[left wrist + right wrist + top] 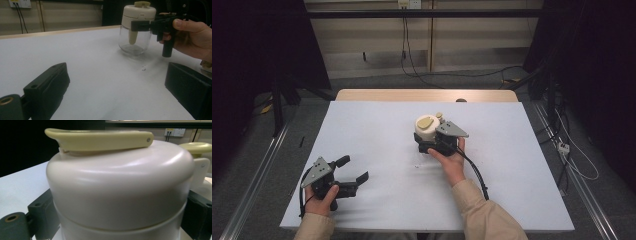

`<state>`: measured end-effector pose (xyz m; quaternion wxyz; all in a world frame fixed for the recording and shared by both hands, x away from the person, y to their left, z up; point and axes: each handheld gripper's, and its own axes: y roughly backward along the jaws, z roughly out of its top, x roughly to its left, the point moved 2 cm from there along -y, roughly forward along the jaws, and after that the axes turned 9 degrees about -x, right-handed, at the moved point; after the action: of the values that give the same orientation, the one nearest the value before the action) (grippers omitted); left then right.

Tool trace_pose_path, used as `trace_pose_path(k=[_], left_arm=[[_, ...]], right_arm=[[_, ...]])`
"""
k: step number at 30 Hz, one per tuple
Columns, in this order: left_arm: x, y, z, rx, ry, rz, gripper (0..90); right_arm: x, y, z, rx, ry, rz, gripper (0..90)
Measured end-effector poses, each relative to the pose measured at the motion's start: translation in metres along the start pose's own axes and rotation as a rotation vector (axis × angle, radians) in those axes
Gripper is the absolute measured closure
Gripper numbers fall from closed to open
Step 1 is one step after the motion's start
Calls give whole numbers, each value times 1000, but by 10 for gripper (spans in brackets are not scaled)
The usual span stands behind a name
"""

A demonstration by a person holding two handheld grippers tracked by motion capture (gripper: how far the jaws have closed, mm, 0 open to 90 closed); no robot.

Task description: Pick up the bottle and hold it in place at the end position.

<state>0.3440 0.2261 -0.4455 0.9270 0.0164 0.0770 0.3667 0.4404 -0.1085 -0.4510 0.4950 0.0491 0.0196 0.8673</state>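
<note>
Jar stands upright near the worktop centre, its cream lid gripped by the right tongs. Left tongs, jaws wide and empty, lie well apart; from them the jar sits at about two o'clock.

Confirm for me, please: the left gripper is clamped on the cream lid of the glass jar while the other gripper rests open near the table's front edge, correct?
Not quite: the right gripper is the one clamped on the cream lid of the glass jar, as the left gripper view shows. The left gripper is the one resting open near the table's front edge.
</note>
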Motion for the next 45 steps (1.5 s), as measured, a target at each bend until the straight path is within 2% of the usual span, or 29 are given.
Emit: trace_pose_path(k=[18,29,33,38,41,45], left_arm=[[-1,-1,-2,8,4,-4,47],[-1,-2,-2,8,8,-3,47],[-2,-2,-2,10,4,-7,47],[-1,-2,-3,11,9,-6,47],[-1,-2,-3,9,11,-3,47],[-2,-2,-3,11,7,-7,47]], right_arm=[[5,-10,-5,6,-3,20,70],[4,-12,-6,7,-12,14,70],[5,-13,-7,7,-1,17,70],[7,-15,-6,4,-23,24,70],[9,-16,-5,2,2,23,70],[10,-17,-5,5,-2,32,70]])
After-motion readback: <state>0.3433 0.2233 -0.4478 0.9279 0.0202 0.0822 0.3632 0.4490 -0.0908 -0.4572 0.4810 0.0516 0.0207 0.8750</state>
